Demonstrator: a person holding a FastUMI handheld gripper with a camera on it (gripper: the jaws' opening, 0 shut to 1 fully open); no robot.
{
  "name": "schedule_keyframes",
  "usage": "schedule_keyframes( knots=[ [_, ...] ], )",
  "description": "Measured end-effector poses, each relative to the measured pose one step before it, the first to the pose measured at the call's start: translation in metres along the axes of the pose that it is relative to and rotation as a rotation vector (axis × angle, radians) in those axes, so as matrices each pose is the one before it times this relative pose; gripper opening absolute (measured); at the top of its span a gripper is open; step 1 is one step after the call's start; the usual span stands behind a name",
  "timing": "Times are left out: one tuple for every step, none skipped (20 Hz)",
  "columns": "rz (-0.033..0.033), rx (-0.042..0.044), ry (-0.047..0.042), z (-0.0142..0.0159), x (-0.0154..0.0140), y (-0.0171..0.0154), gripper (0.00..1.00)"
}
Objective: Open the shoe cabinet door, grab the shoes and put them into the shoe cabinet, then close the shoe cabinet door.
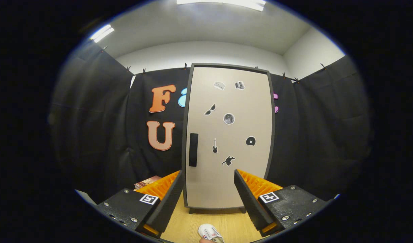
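Note:
A tall shoe cabinet (228, 138) stands upright beyond the fingers, against the black cloth wall. Its pale door is shut, framed in dark trim and dotted with several small stickers. A dark vertical handle (193, 149) sits on the door's left side, about mid-height. My gripper (209, 179) is open, its two fingers spread wide with nothing between them, well short of the cabinet. A white shoe (209, 232) lies on the wooden floor below and between the fingers, close to me, partly cut off.
The wooden floor (223, 219) runs from the shoe to the cabinet's foot. A brownish flat object (147, 182) lies low on the left, behind the left finger. Black cloth walls close in on both sides.

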State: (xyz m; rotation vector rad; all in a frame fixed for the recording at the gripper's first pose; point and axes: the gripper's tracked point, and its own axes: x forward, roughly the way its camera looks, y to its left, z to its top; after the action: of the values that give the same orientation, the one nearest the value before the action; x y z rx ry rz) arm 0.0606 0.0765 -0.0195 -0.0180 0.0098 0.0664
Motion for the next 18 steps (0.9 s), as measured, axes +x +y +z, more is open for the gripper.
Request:
schedule_keyframes(
  knots=[
    [-0.00332, -0.00535, 0.00179, -0.00182, 0.00462, 0.00456, 0.93],
    [-0.00437, -0.00150, 0.00204, -0.00075, 0.00453, 0.00355, 0.93],
    [0.00195, 0.00079, -0.00061, -0.00079, 0.00404, 0.00562, 0.93],
    [-0.00054, 0.00025, -0.00072, -0.00028, 0.00487, 0.00442, 0.93],
    [-0.00040, -0.00055, -0.00288, 0.00034, 0.00563, 0.00379, 0.93],
    [-0.00062, -0.00051, -0.00228, 0.00042, 0.00508, 0.00318, 0.93],
    [0.00246, 0.00124, -0.00017, -0.00040, 0.00644, 0.00287, 0.93],
    [0.00547, 0.00058, 0.00043, -0.00106, 0.00665, 0.00384, 0.93],
    [0.00278, -0.00003, 0.00096, -0.00104, 0.00703, 0.00196, 0.93],
    [0.00301, 0.00151, 0.00088, -0.00054, 0.00812, 0.00080, 0.93],
    [0.00705, 0.00597, -0.00113, -0.00060, 0.00816, 0.00129, 0.93],
    [0.00412, 0.00816, -0.00470, -0.00041, 0.00854, 0.00191, 0.93],
    [0.00051, 0.00948, -0.00041, -0.00011, 0.00907, -0.00032, 0.93],
    [0.00671, 0.00873, 0.00350, -0.00192, 0.00901, 0.00161, 0.93],
    [0.00662, 0.00568, 0.00148, -0.00092, 0.00791, 0.00156, 0.93],
    [0.00544, -0.00078, -0.00064, -0.00055, 0.00838, 0.00103, 0.93],
    [-0.00012, -0.00409, -0.00079, -0.00050, 0.00800, -0.00016, 0.93],
    [0.00180, -0.00153, 0.00221, -0.00127, 0.00800, -0.00019, 0.93]
  ],
)
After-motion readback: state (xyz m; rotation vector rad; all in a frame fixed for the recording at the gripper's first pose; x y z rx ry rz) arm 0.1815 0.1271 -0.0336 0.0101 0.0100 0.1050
